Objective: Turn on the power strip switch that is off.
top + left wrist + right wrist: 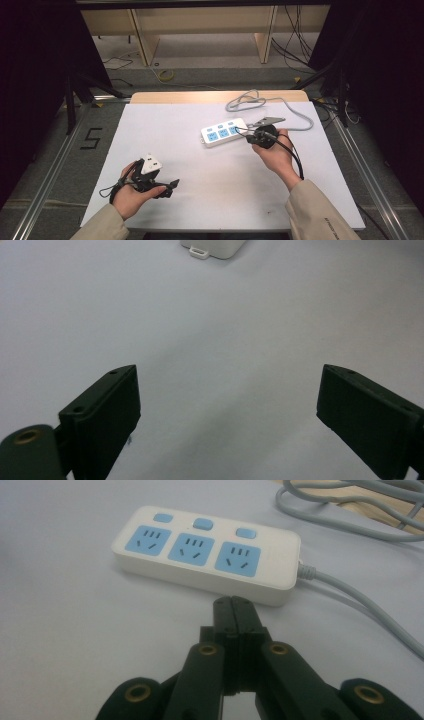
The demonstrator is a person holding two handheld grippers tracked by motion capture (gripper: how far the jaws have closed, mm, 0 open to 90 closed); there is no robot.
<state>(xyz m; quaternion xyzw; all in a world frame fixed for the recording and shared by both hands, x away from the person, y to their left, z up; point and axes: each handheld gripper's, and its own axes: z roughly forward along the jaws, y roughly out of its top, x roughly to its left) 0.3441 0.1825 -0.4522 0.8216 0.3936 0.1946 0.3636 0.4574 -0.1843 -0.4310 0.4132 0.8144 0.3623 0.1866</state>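
Note:
A white power strip [224,132] with three blue sockets lies right of the white table's middle. Its grey cable [250,102] loops toward the back edge. My right gripper [248,137] is at the strip's right end. In the right gripper view its jaws are pressed together, and the right gripper [234,603] stops just short of the power strip [205,550], by the rightmost socket. My left gripper [165,178] rests at the front left, pointing toward the strip. In the left gripper view the left gripper [227,390] stands wide open over bare table, with a corner of the power strip [212,247] far ahead.
The white table top [200,190] has a wooden strip [200,96] along its far edge. The cable [360,605] runs off to the right of the strip. Beyond the table are wooden shelves [200,30] and loose floor cables [295,45]. Dark curtains flank both sides.

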